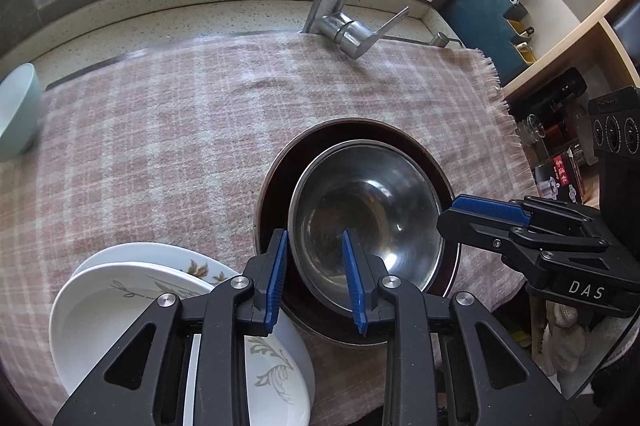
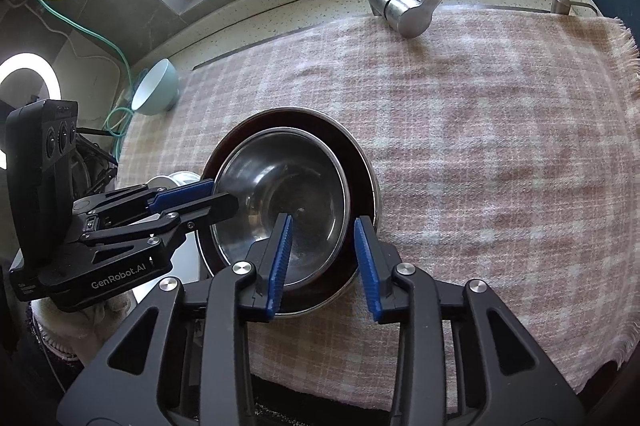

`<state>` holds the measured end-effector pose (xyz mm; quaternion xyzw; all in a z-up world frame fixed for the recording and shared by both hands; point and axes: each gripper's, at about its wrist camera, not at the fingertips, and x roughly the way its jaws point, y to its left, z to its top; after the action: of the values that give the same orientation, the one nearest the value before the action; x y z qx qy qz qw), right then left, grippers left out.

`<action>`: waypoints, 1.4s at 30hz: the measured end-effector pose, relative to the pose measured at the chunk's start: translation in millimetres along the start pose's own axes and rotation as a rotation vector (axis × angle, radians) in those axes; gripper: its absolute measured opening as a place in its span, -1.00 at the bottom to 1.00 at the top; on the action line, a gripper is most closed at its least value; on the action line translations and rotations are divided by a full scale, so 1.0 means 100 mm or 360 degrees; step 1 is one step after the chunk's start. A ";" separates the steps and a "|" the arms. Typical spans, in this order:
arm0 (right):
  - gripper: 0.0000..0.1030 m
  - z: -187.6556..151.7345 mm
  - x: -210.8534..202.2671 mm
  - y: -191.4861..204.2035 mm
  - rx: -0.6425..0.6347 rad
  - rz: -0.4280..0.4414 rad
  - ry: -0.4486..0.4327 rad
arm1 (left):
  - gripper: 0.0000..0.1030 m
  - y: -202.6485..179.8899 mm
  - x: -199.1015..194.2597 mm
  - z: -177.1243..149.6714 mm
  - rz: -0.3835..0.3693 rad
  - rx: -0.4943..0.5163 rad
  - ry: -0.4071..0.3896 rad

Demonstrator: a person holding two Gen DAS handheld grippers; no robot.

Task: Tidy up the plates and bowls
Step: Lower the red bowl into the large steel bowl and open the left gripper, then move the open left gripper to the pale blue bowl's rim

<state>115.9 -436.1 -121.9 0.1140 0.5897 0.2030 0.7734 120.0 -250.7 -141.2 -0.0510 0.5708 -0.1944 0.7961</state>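
A shiny round stainless-steel bowl (image 1: 366, 226) is nested in a wide dark brown bowl (image 1: 276, 194) on the pink checked cloth (image 1: 160, 130).

The steel rim is straddled by both grippers' spread blue fingers: the left gripper (image 1: 316, 282) at the near-left edge, the right gripper (image 2: 324, 266) across both rims, neither clamped. Stacked white leaf-patterned plates (image 1: 132, 298) are seen beside the dark bowl; a pale blue bowl (image 2: 154, 88) sits well apart, at the cloth's edge.
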 end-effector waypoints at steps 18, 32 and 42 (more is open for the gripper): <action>0.64 0.31 -0.31 0.21 0.0002 0.0204 -0.0168 | 0.22 0.41 -0.49 -0.04 -0.0035 -0.0229 -0.0162; 0.65 0.90 -0.16 1.02 0.0016 0.0324 -0.0178 | 0.22 1.68 -1.21 -0.04 0.0065 -0.0459 -0.0285; 0.65 1.37 0.39 1.68 0.0029 0.0390 -0.0080 | 0.22 2.60 -1.31 0.22 0.0083 -0.0590 -0.0262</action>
<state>225.8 -259.9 -47.3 0.1973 0.5537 0.2876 0.7562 170.0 32.9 -95.7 -0.1977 0.5310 -0.0605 0.8217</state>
